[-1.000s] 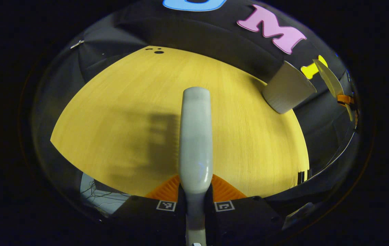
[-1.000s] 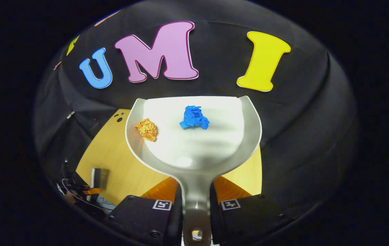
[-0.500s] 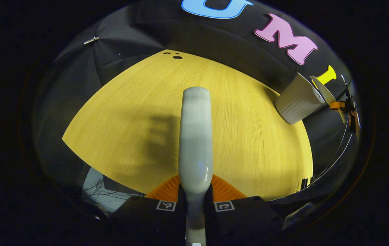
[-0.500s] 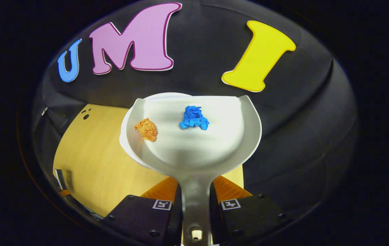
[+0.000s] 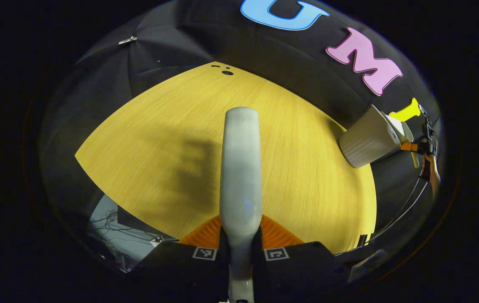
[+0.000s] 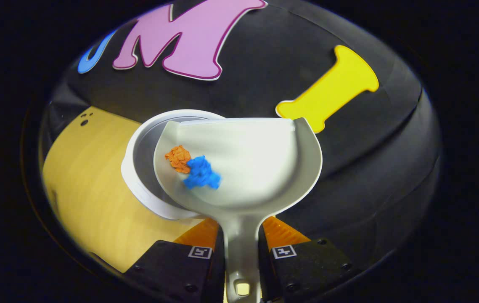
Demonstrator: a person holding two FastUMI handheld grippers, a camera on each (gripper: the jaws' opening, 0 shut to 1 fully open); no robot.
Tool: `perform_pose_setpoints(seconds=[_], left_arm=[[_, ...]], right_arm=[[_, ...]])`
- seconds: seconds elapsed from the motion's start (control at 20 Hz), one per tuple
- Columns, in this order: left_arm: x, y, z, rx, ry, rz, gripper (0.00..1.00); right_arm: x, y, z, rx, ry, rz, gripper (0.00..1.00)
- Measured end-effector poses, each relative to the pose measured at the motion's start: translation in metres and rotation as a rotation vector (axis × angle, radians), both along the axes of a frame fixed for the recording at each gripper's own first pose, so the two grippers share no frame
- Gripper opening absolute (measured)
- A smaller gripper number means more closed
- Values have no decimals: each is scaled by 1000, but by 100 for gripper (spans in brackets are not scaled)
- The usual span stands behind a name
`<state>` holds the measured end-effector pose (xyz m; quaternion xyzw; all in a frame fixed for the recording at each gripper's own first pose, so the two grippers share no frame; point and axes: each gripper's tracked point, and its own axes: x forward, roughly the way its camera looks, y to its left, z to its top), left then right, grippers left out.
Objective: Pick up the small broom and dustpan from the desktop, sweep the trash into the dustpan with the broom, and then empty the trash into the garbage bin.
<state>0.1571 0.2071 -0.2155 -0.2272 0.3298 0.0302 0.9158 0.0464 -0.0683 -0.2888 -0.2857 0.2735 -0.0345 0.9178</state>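
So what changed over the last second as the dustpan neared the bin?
The white plastic dustpan swung over the round white garbage bin and tipped left: the crumpled blue paper ball slid down against the orange paper ball. Both remain in the pan. The right tongs stay clamped on its handle, the left tongs on the grey broom handle over the wooden desktop.

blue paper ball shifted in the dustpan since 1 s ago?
Yes. The blue paper ball has slid down and left across the dustpan, now touching the orange paper ball, which kept its place.
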Motion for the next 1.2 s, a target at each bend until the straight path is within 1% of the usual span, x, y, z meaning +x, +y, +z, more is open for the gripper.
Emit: perform_pose_setpoints(seconds=[0.05,0.15,0.2,0.3,0.45,0.5,0.6,0.65,0.7,0.8,0.85,0.9,0.95,1.0,1.05,1.1,1.15,1.2], left_arm=[[1,0,-2,15,7,-8,25],[2,2,-3,47,18,-20,26],[2,2,-4,51,22,-22,28],[3,1,-3,41,26,-23,26],[4,0,-4,42,29,-37,27],[5,1,-4,51,30,-46,27],[5,5,-3,82,28,-49,27],[7,4,-4,88,23,-49,27],[7,3,-4,82,21,-49,25],[9,2,-5,67,23,-49,27],[9,2,-6,64,27,-50,27],[9,1,-7,65,31,-54,27],[9,1,-9,67,34,-57,27],[9,0,-10,61,39,-61,27],[9,-1,-12,51,45,-63,27],[10,-1,-13,41,51,-61,29],[10,-3,-14,34,58,-59,27],[11,-3,-14,32,63,-59,27]], right_arm=[[2,-1,1,-43,-9,9,37],[8,-2,1,-113,-24,26,37],[8,-4,2,-145,-30,35,37],[10,-5,4,-229,-46,53,37],[12,-6,7,-405,-89,76,37],[13,-7,7,-458,-104,76,41],[13,-6,10,-532,-121,70,32],[12,-7,11,-561,-124,63,37],[11,-8,14,-591,-129,58,37],[8,-8,17,-676,-145,49,37],[6,-8,19,-733,-154,48,32],[6,-9,21,-798,-161,51,37],[5,-10,23,-862,-171,55,32],[6,-7,24,-918,-181,62,34],[5,-5,26,-960,-189,62,37],[4,-4,26,-991,-192,64,36],[3,-5,26,-1013,-191,64,36],[6,-4,26,-1039,-184,63,36]])
